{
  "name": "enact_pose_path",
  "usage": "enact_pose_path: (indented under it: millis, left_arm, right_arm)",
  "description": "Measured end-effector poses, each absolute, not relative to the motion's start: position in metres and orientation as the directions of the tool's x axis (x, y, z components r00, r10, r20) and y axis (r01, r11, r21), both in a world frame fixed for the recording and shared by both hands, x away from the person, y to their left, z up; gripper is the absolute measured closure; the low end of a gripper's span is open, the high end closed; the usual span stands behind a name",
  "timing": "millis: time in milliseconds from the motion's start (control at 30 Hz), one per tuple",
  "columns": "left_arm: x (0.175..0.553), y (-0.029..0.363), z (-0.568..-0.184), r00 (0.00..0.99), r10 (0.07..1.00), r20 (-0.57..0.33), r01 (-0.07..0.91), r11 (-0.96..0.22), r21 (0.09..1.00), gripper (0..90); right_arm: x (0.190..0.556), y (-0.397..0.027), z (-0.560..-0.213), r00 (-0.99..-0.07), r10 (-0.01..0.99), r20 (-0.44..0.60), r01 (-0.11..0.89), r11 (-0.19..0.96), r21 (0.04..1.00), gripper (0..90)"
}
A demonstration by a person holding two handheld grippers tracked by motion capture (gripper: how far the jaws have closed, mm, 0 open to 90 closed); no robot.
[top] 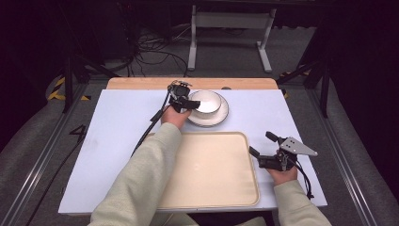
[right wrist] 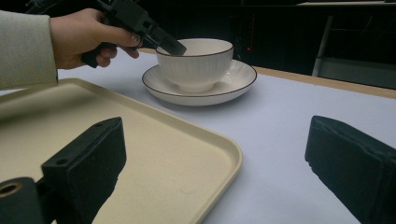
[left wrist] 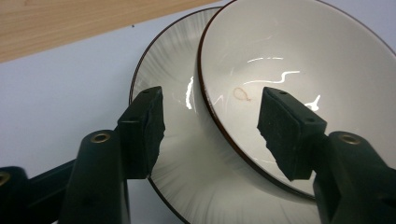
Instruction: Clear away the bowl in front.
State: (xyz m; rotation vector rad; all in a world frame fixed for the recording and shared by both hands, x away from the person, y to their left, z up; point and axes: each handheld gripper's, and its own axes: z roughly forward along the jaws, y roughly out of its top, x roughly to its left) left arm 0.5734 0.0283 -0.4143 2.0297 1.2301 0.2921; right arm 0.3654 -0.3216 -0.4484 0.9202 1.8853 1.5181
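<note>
Two spread jaws of the left gripper (left wrist: 210, 128) straddle the near rim of the white, dark-edged ceramic bowl (top: 205, 100) on its matching saucer (top: 223, 114) beyond the cream plastic tray (top: 211, 172), seemingly not yet pinching, so seat deeper before closing, while the right gripper (top: 264, 149) waits wide open, empty.

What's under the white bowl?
The white ribbed bowl stands on a white dark-rimmed plate. The plate's centre beneath the bowl is covered. Open left gripper straddles the bowl's rim.
</note>
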Motion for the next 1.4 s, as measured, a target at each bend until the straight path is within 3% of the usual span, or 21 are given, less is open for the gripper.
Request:
enact_pose_path:
  millis: [167, 333, 400, 833, 1400]
  left_arm:
    - [0.575, 0.026, -0.414, 0.492, 0.852, -0.178, 0.697, -0.264, 0.667, 46.5]
    - [0.574, 0.019, -0.415, 0.498, 0.851, -0.164, 0.695, -0.279, 0.662, 55.6]
    - [0.574, 0.017, -0.414, 0.482, 0.859, -0.173, 0.711, -0.268, 0.651, 64.0]
    - [0.576, 0.008, -0.412, 0.431, 0.891, -0.145, 0.726, -0.246, 0.642, 81.6]
    - [0.571, 0.001, -0.395, 0.481, 0.870, -0.108, 0.683, -0.295, 0.668, 81.1]
  right_arm:
    - [0.366, -0.322, -0.448, -0.619, 0.785, 0.017, 0.180, 0.120, 0.976, 5.8]
    - [0.366, -0.322, -0.449, -0.623, 0.782, 0.017, 0.179, 0.121, 0.976, 6.1]
    - [0.366, -0.322, -0.449, -0.624, 0.781, 0.025, 0.183, 0.115, 0.976, 6.4]
    - [0.366, -0.322, -0.449, -0.628, 0.778, 0.031, 0.187, 0.112, 0.976, 6.9]
    - [0.366, -0.321, -0.449, -0.632, 0.774, 0.026, 0.187, 0.119, 0.975, 7.2]
